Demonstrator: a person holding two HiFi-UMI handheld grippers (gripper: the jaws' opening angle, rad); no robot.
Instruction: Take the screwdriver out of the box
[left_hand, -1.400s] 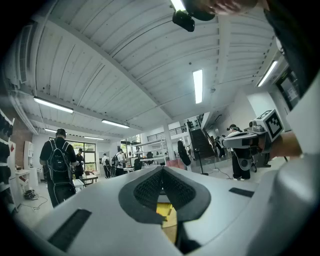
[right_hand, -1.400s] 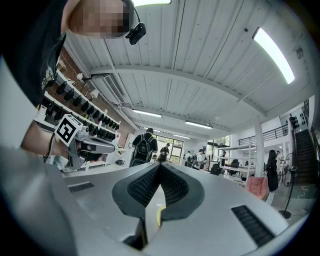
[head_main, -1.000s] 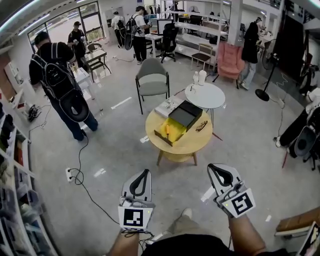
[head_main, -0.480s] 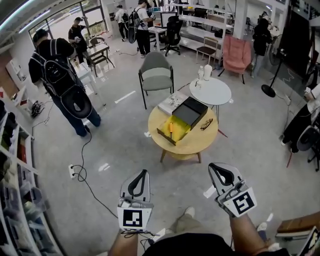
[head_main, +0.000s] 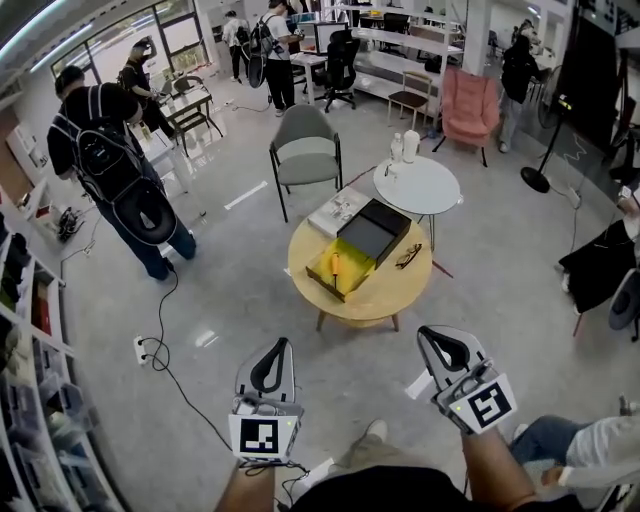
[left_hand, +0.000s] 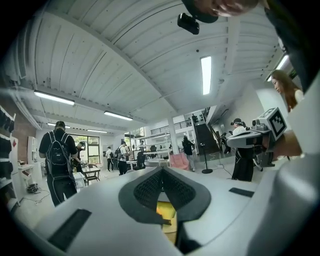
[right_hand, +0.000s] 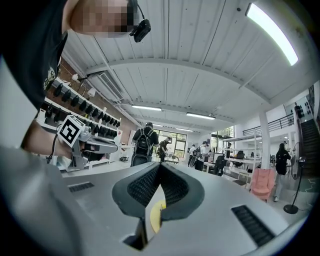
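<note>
Two grippers, and neither holds anything: the left gripper (head_main: 281, 346) and the right gripper (head_main: 432, 338) each have their jaws pressed together at the tips with nothing between them. Both point level toward the round wooden table (head_main: 388, 290), which stands well apart from them across the floor. On the side of that table nearer the grippers sits the open box (head_main: 322, 281) with its yellow lining, and the black lid (head_main: 372, 235) lies just behind it on the same table. An orange-handled tool lying in the box looks to be the screwdriver (head_main: 335, 265) (too small from here to be sure). By my reading no part of the task is done yet: the table has to be reached, a gripper opened, and the screwdriver grasped and lifted clear of the box.
</note>
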